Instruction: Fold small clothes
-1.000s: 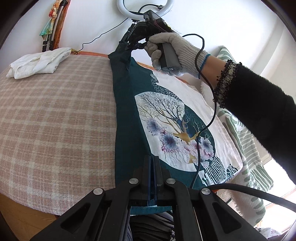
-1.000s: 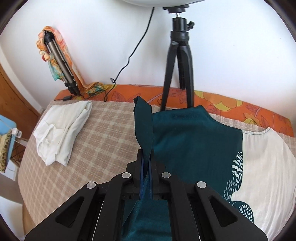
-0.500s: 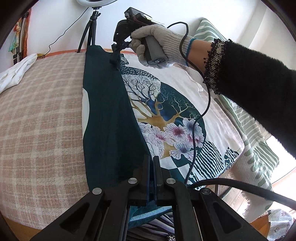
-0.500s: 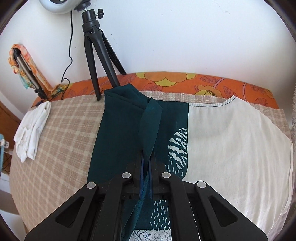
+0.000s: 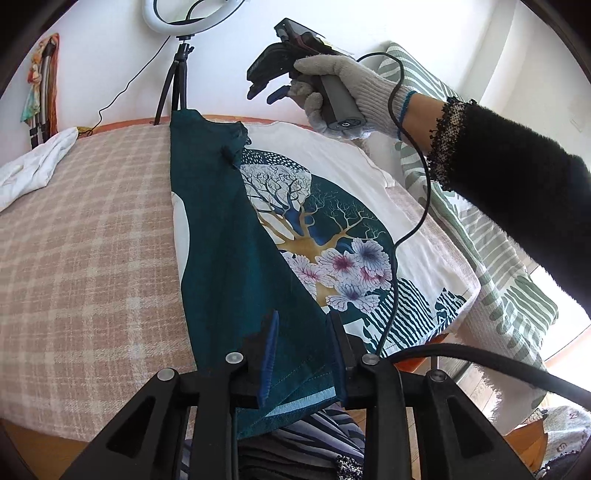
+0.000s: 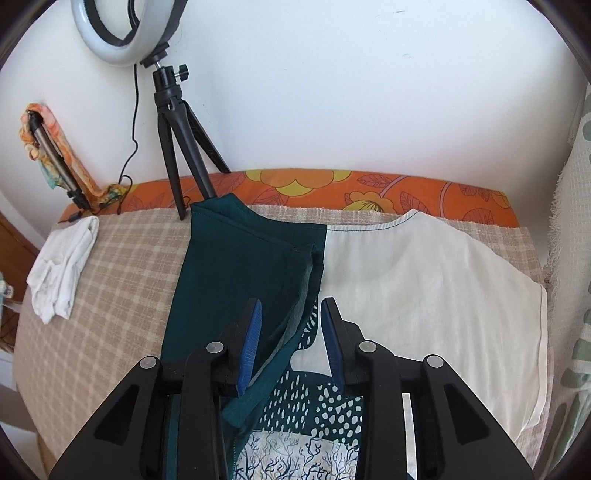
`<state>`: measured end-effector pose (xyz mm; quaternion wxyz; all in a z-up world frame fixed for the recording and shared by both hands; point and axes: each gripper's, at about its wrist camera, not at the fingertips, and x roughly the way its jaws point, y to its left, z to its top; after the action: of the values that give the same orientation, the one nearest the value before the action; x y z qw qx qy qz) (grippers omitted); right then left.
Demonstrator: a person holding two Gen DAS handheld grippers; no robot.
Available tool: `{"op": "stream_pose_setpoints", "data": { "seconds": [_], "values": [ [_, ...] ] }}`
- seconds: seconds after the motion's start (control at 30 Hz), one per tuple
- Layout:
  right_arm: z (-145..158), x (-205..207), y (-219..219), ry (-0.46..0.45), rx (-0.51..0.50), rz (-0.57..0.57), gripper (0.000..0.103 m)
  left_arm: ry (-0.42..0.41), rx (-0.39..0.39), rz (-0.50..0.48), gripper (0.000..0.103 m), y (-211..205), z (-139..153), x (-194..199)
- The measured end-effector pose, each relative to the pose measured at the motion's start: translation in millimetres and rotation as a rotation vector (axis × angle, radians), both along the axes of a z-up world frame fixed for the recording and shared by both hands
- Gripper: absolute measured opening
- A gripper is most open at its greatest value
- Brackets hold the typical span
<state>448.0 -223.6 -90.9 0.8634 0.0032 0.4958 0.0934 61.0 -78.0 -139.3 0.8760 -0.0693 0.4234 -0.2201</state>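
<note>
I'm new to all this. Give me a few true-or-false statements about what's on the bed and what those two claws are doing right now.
1. The teal flap lies folded over the printed shirt. True.
2. The right claw clamps the cloth tight. False: its pads stand apart, opening, with the loose teal edge between them.
3. A white garment lies crumpled beside the shirt. True.
4. The ring light lies flat on the bed. False: it stands on a tripod.
5. The left claw is opening. True.
</note>
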Motion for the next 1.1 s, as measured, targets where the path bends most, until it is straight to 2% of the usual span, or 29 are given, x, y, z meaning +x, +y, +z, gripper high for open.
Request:
{"op": "stream_pose_setpoints", "data": {
  "seconds": [0.23,0.57,0.8,1.0,1.1],
  "values": [
    [61.9,-42.4,-40.5,-0.095,0.041,-0.013,0.031,-0.058,-0.003,0.023,0.026,3.8,19.5,-8.8],
    [126.1,-126.9,-126.4,-0.19,0.057,-0.074,0.031,-0.102,0.039,-0.064,0.026,-32.0,25.4,-25.0],
    [136.4,-196.1,-193.6,-0.21,0.055,-0.14,0.032,-0.111,0.037,-0.116,0.026,-68.8,28.0,-26.9],
    [117.6,-234.3,-245.0,-0.181,0.021,-0.194,0.04,-0.116,0.027,-0.228,0.034,-121.6,21.5,-28.0],
    [102.9,-239.5,-268.7,-0.149,0.051,-0.221,0.04,-0.1,0.01,-0.283,0.035,-152.3,13.0,-26.9]
  ]
}}
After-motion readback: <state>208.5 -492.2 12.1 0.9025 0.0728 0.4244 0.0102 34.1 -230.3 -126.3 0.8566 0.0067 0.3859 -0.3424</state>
